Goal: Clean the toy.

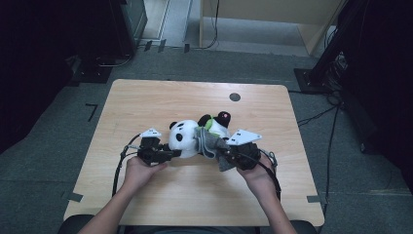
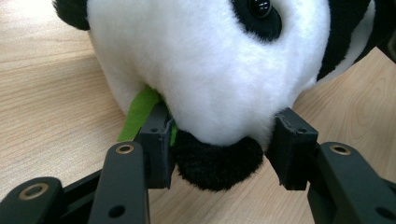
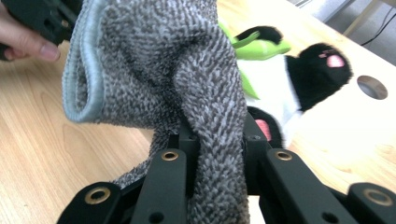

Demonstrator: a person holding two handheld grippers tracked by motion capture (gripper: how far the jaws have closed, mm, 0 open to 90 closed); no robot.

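The grey knit sock [image 3: 187, 84], nubbly with a pale blue cuff, hung pinched in the right gripper [image 3: 215, 140], its long axis running up from the jaws toward the panda [image 1: 187, 139]. That plush toy lay just ahead of the left gripper [image 2: 224, 144], which clamped its fluffy snout, on the wooden table [image 1: 146, 102].

Panda plush [image 1: 187, 138], black and white with green leaf, lying mid-table, nearer the table's [image 1: 146, 97] front edge. Grey knit garment [image 1: 210, 144] bunched around its middle, partly lifted.
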